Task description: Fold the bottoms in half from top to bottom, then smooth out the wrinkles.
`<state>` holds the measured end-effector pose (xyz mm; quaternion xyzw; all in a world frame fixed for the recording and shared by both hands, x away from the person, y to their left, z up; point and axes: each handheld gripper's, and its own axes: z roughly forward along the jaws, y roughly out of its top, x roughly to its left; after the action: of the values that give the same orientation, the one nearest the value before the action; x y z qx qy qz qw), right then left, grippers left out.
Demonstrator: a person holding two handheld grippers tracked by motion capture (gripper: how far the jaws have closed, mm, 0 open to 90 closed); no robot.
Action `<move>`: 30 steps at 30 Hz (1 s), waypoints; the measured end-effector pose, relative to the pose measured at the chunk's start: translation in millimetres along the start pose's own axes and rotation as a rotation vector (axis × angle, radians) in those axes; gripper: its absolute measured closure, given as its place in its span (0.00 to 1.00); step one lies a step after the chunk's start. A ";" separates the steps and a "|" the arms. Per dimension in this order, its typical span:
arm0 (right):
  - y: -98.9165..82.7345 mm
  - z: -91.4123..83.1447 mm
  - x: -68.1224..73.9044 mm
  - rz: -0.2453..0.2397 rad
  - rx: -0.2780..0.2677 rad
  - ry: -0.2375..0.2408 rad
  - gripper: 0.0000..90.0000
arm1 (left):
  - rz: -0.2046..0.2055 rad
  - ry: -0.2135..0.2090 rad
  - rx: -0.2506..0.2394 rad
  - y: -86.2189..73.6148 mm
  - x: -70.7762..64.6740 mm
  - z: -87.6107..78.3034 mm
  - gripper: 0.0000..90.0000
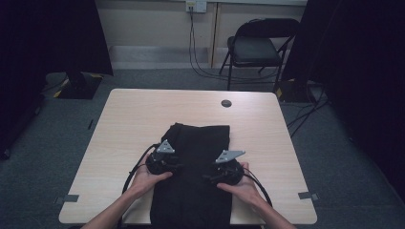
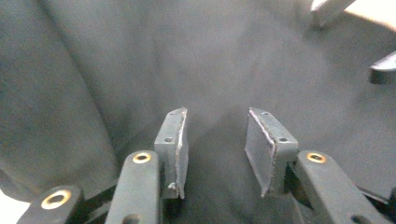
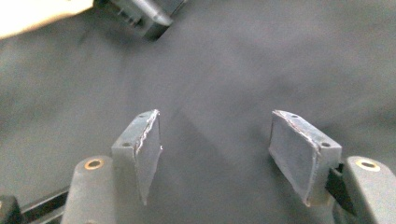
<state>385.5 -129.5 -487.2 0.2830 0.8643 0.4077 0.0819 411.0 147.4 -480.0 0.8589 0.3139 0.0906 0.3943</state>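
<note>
At the table's near middle, the folded black cloth garment (image 1: 196, 167) is laid lengthwise, twelve to six o'clock. It is flanked by the left gripper (image 1: 173, 166) and right gripper (image 1: 212, 177) (equally near), both unclenched, nothing grasped.

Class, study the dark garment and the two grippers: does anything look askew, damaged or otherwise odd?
Only slightly: the dark garment hangs over the table's near edge. Both the left gripper and right gripper stand open above it. No damage visible.
</note>
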 end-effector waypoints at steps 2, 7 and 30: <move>10.9 -7.0 -9.8 0.026 -0.057 -0.034 0.37 | -0.042 -0.009 -0.062 11.1 5.1 -4.1 0.67; 34.8 -15.0 -36.5 0.052 -0.131 -0.108 0.36 | -0.030 0.024 -0.111 28.8 18.6 -5.1 0.66; 62.3 55.2 -120.2 0.150 0.008 -0.268 0.24 | -0.187 0.097 -0.034 29.6 102.5 41.1 0.41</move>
<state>531.6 -128.3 -487.2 0.3991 0.8236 0.3678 0.1648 522.0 169.9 -495.3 0.8136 0.4100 0.1002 0.3999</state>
